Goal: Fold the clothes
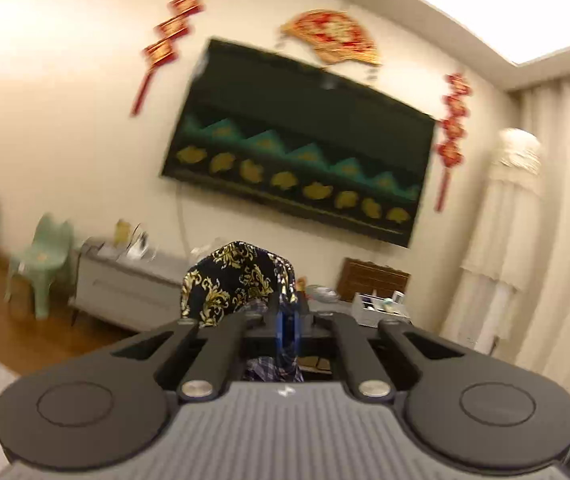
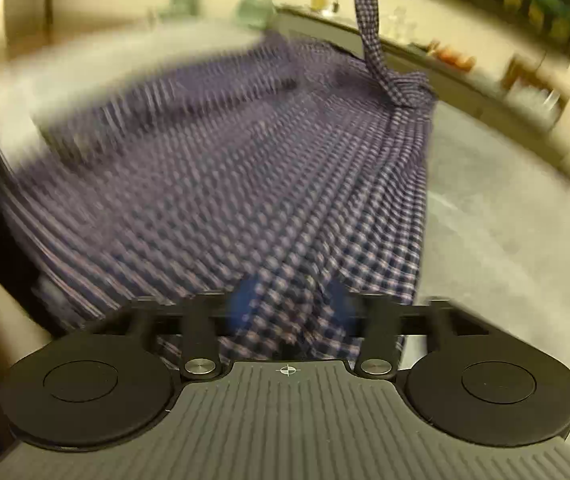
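Note:
A blue and white checked shirt [image 2: 245, 168] is stretched across the grey surface [image 2: 485, 208] in the right wrist view, blurred by motion. My right gripper [image 2: 291, 308] is shut on the near edge of the shirt, with cloth bunched between the blue pads [image 2: 245, 304]. A strip of the shirt [image 2: 371, 32] rises to the top of that view. My left gripper [image 1: 287, 320] is raised, pointing at the wall, and is shut on a piece of the checked shirt [image 1: 273, 368] that hangs below its blue pads [image 1: 285, 324].
A chair draped in black and gold patterned cloth [image 1: 237, 280] stands just ahead of the left gripper. Behind it are a grey sideboard [image 1: 125, 280], two green stools [image 1: 45, 256], a dark wall picture [image 1: 301, 140] and pale curtains [image 1: 545, 200].

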The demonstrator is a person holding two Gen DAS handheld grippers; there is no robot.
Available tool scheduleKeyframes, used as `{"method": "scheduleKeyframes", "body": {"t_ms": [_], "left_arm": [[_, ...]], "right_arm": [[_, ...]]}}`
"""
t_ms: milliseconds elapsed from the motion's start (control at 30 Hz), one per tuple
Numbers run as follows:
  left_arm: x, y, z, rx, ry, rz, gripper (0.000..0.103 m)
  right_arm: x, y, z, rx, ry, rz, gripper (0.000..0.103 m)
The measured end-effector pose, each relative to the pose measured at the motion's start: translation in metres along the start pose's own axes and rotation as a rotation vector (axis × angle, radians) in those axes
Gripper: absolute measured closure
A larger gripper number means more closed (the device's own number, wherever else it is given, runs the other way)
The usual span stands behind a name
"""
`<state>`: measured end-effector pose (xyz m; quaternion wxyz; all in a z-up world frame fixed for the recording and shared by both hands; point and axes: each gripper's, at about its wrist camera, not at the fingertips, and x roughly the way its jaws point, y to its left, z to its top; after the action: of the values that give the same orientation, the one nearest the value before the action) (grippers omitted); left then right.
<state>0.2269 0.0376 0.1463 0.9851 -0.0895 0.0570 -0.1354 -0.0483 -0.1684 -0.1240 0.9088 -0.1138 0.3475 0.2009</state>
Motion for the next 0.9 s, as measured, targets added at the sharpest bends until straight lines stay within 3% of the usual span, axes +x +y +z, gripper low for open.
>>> {"method": "scheduleKeyframes", "body": {"t_ms": [100, 167, 233, 300, 400, 433, 567, 667, 900], "left_arm": [[-0.027, -0.037, -0.016, 0.22, -0.031, -0.155, 0.098], [-0.062, -0.076, -0.042, 0.379, -0.053, -0.327, 0.098], [-0.107, -0.11, -0.088, 0.541, -0.056, -0.507, 0.098], [-0.135, -0.134, -0.142, 0.67, 0.006, -0.608, 0.098], [-0.154, -0.15, -0.206, 0.799, 0.101, -0.665, 0.098], [-0.157, -0.152, -0.216, 0.821, 0.117, -0.677, 0.098], [-0.168, -0.162, -0.258, 0.909, 0.184, -0.726, 0.098], [-0.17, -0.162, -0.267, 0.954, 0.195, -0.741, 0.098], [-0.19, -0.161, -0.291, 1.031, 0.179, -0.755, 0.098]], "right_arm": [[-0.026, -0.062, 0.02, 0.249, -0.114, 0.163, 0.045], [-0.034, -0.107, 0.029, 0.426, -0.181, 0.249, 0.043], [-0.021, -0.147, 0.023, 0.605, -0.223, 0.303, 0.043], [0.004, -0.177, 0.0, 0.817, -0.248, 0.384, 0.041], [0.043, -0.196, -0.046, 1.106, -0.203, 0.502, 0.041], [0.051, -0.197, -0.054, 1.146, -0.161, 0.497, 0.041], [0.054, -0.201, -0.062, 1.187, -0.148, 0.526, 0.04], [0.052, -0.204, -0.064, 1.211, -0.184, 0.519, 0.035], [0.052, -0.202, -0.062, 1.266, -0.289, 0.592, 0.024]]}}
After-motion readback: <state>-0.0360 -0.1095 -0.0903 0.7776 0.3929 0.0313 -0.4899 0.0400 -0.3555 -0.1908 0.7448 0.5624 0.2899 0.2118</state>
